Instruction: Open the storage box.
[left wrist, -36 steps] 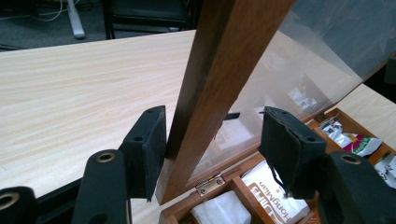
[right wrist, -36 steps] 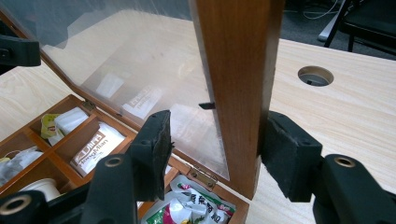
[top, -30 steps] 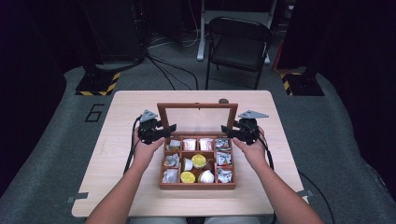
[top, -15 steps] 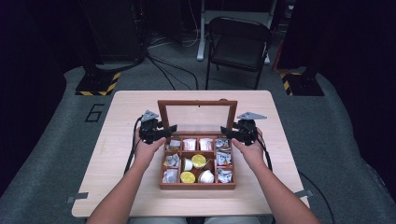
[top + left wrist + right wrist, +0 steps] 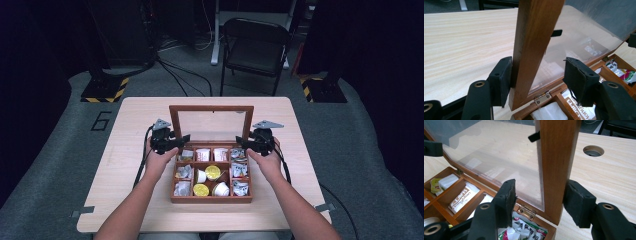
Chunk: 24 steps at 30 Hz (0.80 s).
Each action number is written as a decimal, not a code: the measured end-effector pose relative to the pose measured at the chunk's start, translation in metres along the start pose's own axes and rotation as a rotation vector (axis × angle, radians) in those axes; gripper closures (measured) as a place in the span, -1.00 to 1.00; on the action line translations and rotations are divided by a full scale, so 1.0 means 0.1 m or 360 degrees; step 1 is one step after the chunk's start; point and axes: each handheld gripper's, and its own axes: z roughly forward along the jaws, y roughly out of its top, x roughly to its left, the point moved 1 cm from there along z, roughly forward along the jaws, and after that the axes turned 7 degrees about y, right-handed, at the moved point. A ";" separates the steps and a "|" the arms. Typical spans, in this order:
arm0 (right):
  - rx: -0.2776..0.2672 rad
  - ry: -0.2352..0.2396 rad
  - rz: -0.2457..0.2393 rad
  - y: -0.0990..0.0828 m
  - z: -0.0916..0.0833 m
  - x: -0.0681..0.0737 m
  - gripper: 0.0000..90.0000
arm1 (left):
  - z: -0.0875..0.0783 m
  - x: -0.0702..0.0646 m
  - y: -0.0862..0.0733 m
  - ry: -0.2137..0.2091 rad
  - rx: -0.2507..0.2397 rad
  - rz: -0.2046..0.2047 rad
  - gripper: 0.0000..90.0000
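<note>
Currently in hand: hinged lid (image 5: 211,107) of a wooden compartment box (image 5: 211,199), standing near upright at the box's 12 o'clock edge.
Location: box sits mid-table (image 5: 125,125), slightly toward 6 o'clock.
Build: dark wood frame around a clear pane; two small brass hinges (image 5: 541,96) along the bottom rail.
Handling, judged: frame stiff and fairly light; pane likely slick and breakable; hinges swing freely, so the lid may drop if let go.
Where to take hold: on the wooden side rails, never on the pane; both sides together to avoid twisting.
Left gripper (image 5: 182,140): at the lid's 9 o'clock rail; tongs apart, having just widened a little; one pad touches the wood, the other stands clear.
Right gripper (image 5: 241,141): at the 3 o'clock rail; tongs apart, astride the rail, not clamped.
Contents: sachets and small sealed cups (image 5: 212,172) in the compartments, light and loose.
Surroundings: folding chair (image 5: 255,47) beyond the table at 12 o'clock.
</note>
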 end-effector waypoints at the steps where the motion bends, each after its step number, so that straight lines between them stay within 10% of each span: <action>1: 0.0003 0.0000 0.0002 0.00 0.01 0.00 -0.02 | 0.01 0.00 0.00 -0.0002 0.0004 -0.0006 -0.11; 24: 0.0011 -0.0022 -0.0021 -0.02 0.05 -0.01 -0.02 | 0.09 0.03 -0.05 0.0014 0.0053 0.0017 -0.11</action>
